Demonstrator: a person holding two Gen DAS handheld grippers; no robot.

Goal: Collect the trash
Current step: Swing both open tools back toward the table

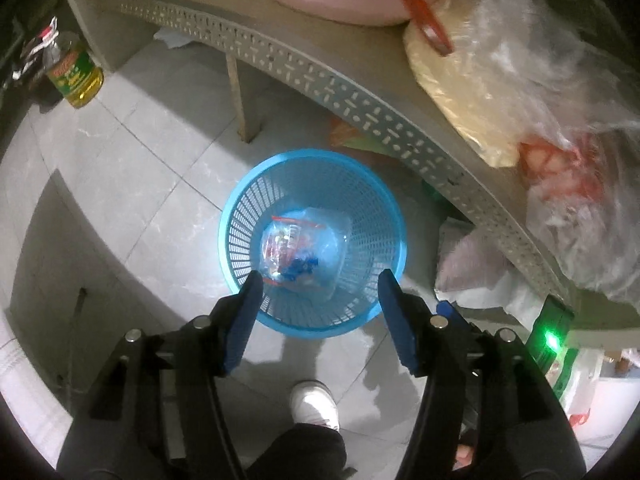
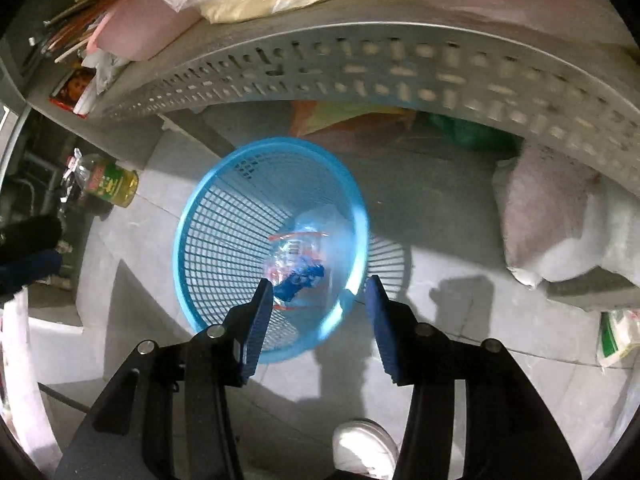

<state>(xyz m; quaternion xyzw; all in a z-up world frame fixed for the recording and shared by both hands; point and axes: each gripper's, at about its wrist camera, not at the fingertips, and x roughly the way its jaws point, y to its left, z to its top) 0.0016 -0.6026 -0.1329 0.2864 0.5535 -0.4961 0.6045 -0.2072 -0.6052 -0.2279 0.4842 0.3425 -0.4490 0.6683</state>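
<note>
The left gripper (image 1: 318, 278) and right gripper (image 2: 319, 282) both hung with jaws spread wide and empty above the round blue plastic mesh basket (image 1: 240, 216) (image 2: 200, 220) on the tiled floor. A clear crumpled plastic bag with red and blue print (image 1: 304, 252) (image 2: 298, 262) lay at the basket's bottom, directly below both grippers. Beyond stood a grey perforated-edge table (image 1: 360, 100) (image 2: 360, 68).

Each claw (image 1: 320, 280) (image 2: 320, 284) comprises black linkage arms with silver pivot screws and blue rectangular finger pads (image 1: 240, 328). The operator wears dark trousers and white shoes (image 1: 314, 404).
</note>
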